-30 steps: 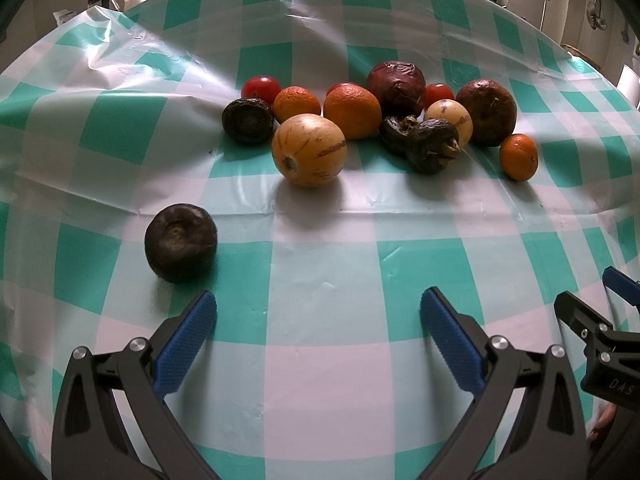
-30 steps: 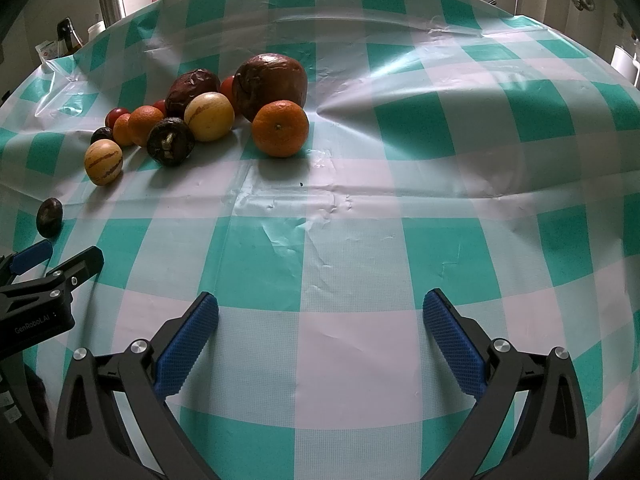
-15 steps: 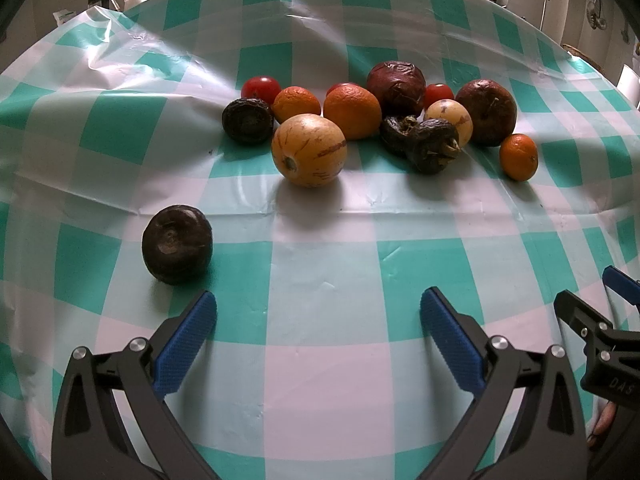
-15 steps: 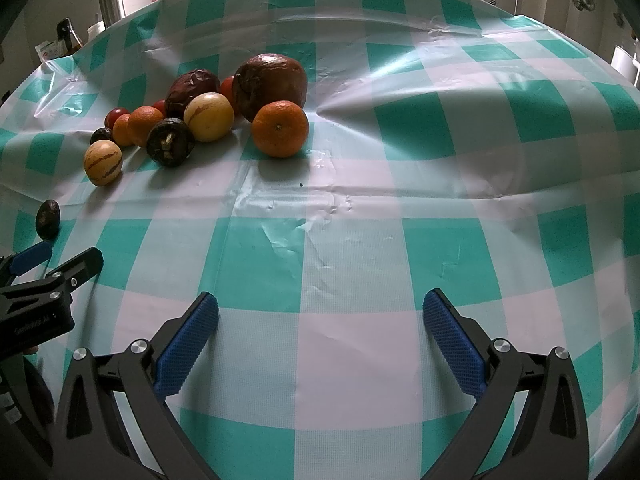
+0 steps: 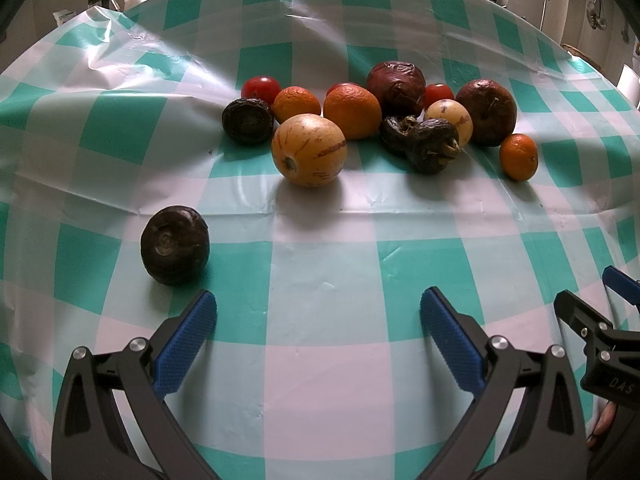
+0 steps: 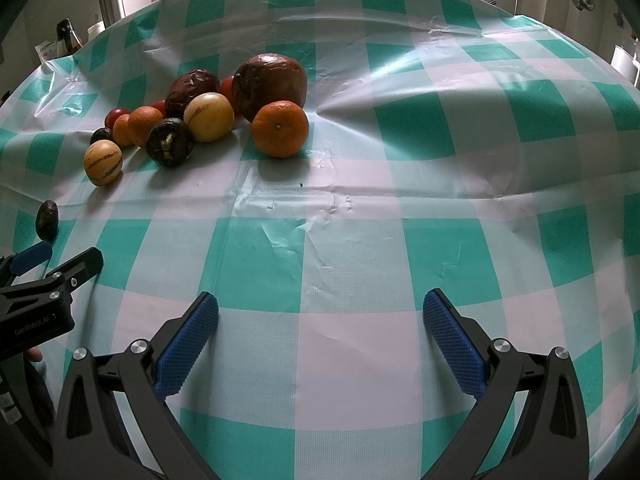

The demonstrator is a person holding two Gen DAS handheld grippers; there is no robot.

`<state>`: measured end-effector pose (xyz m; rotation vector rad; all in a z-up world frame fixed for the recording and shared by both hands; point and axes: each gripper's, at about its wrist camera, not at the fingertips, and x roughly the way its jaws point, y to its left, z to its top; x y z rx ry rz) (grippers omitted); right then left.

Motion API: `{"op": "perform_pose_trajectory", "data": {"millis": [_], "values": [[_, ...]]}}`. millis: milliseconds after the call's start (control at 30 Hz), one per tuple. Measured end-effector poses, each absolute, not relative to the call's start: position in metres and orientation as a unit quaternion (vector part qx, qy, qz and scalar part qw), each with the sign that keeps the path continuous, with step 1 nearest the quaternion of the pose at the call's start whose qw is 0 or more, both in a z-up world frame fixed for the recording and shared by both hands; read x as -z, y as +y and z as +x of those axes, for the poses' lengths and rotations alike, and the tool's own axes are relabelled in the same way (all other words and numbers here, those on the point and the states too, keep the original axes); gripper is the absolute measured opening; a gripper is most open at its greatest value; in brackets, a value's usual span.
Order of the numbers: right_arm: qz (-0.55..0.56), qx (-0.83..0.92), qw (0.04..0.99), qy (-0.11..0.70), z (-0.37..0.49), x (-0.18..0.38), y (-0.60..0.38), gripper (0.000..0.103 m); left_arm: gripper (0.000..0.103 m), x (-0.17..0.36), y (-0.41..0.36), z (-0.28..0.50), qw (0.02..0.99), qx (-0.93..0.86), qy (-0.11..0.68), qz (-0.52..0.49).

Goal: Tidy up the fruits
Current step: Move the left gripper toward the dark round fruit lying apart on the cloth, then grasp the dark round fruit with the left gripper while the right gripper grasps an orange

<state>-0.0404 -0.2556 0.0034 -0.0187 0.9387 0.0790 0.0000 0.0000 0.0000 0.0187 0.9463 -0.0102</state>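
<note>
The left tool [image 5: 318, 322] is held low over the counter, its two black arms spread in a wide V with the blue pads [image 5: 186, 342] far apart and nothing between them. The right tool [image 6: 320, 322] is posed the same way: arms splayed wide, blue pads [image 6: 454, 346] well apart, empty. The two sit side by side, each one's tip showing at the edge of the other's view, with the fingers seen there also parted. A bit of a fingertip [image 6: 35, 356] of the person shows under the left tool's body, and another [image 5: 604, 424] under the right tool's.
</note>
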Motion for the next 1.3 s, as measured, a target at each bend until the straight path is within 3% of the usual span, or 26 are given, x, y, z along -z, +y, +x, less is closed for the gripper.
{"op": "perform_pose_trajectory", "data": {"millis": [400, 567, 833, 933, 1000, 1100, 1167, 1300], "values": [[-0.009, -0.038, 0.891, 0.452, -0.04, -0.003, -0.256, 0.099, 0.102, -0.001, 0.003, -0.006, 0.882, 0.021, 0.471, 0.015], [-0.009, -0.038, 0.891, 0.452, -0.041, -0.003, -0.256, 0.099, 0.102, -0.003, 0.04, -0.022, 0.892, -0.013, 0.45, -0.038], [-0.009, -0.038, 0.891, 0.452, -0.04, -0.003, -0.256, 0.099, 0.101, -0.003, 0.07, 0.014, 0.888, -0.013, 0.457, -0.056], [-0.009, -0.038, 0.891, 0.452, -0.04, -0.003, -0.256, 0.099, 0.088, -0.005, 0.073, 0.018, 0.891, -0.017, 0.453, -0.04], [-0.009, -0.038, 0.891, 0.452, -0.041, -0.003, -0.256, 0.099, 0.068, -0.007, 0.077, 0.017, 0.894, -0.019, 0.447, -0.03], [-0.009, -0.038, 0.891, 0.452, -0.041, -0.003, -0.257, 0.099, 0.048, -0.007, 0.078, 0.016, 0.899, -0.019, 0.438, -0.007], [-0.009, -0.038, 0.891, 0.452, -0.041, -0.003, -0.257, 0.099, 0.041, -0.008, 0.08, 0.016, 0.9, -0.01, 0.435, -0.003], [-0.008, -0.055, 0.892, 0.449, -0.039, -0.004, -0.256, 0.097, 0.041, -0.009, 0.083, 0.016, 0.903, 0.01, 0.43, -0.018]]}}
